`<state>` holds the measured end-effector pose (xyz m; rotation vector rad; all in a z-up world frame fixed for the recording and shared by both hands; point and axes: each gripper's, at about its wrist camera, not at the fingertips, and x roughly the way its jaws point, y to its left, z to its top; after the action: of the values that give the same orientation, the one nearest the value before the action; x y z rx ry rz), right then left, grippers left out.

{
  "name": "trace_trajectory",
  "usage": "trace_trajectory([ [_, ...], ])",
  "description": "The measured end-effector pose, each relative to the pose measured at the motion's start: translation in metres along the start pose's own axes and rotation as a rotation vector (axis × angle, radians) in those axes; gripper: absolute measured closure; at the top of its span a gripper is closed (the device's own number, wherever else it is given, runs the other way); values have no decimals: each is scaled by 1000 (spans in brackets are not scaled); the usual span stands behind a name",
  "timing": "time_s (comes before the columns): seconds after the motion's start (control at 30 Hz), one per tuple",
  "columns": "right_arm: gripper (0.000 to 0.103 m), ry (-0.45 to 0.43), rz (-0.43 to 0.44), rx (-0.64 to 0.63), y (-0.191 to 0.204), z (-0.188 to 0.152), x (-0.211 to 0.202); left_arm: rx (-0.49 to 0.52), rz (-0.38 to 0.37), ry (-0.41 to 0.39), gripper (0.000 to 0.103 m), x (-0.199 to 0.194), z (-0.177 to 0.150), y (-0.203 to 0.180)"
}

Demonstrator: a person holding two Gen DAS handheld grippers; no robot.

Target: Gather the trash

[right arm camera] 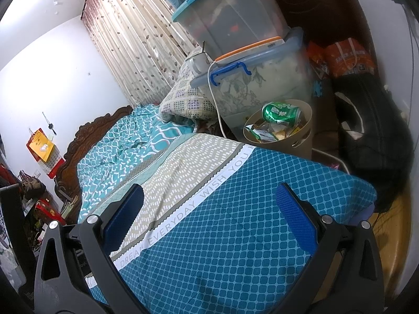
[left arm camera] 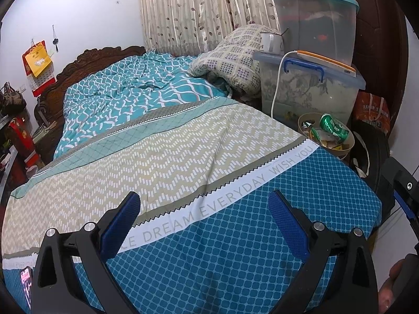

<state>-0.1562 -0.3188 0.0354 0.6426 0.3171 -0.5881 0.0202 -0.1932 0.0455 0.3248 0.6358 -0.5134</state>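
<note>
Both grippers hung over the foot of the bed (left arm camera: 235, 235), and neither had anything in it. The left gripper (left arm camera: 204, 217) had its jaws spread wide, blue pads (left arm camera: 123, 225) facing each other across bare blue-patterned sheet. The right gripper (right arm camera: 209, 209) was the same story: jaws wide apart, nothing between them but bedding.

The trash sat off the far right corner of the bed. There stood a tan bin (left arm camera: 340, 151), upright, just beside the mattress edge, and it was loaded. A crushed green can (left arm camera: 334, 125) lay tilted on top of the pile, with wrappers (left arm camera: 318, 134) packed in under and beside it. From the right wrist the bin (right arm camera: 301, 141) showed more clearly, with the can (right arm camera: 281, 113) lying on its side against the back rim and the wrappers (right arm camera: 264, 133) heaped in front of it.

Behind the bin rose a stack of clear storage boxes (left arm camera: 311, 89), a white cable (left arm camera: 277, 83) dangling down the front of the lower one, a white mug (left arm camera: 269, 42) perched on its lid. A checked pillow (left arm camera: 233, 55) leaned against that stack. The sheet itself looked clear of litter in both views. A phone (left arm camera: 26, 282) peeked in at the lower left edge of the left view.
</note>
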Motion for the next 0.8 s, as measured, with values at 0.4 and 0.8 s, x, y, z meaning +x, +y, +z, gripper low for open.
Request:
trace_trajectory([
  [0.4,3,2,1,2,-1,0,0,10,-1,1,9,-1,-3,-1],
  [0.8,3,3,2,1,-1,1,1,25,-6,4,9,0,-2,-4],
])
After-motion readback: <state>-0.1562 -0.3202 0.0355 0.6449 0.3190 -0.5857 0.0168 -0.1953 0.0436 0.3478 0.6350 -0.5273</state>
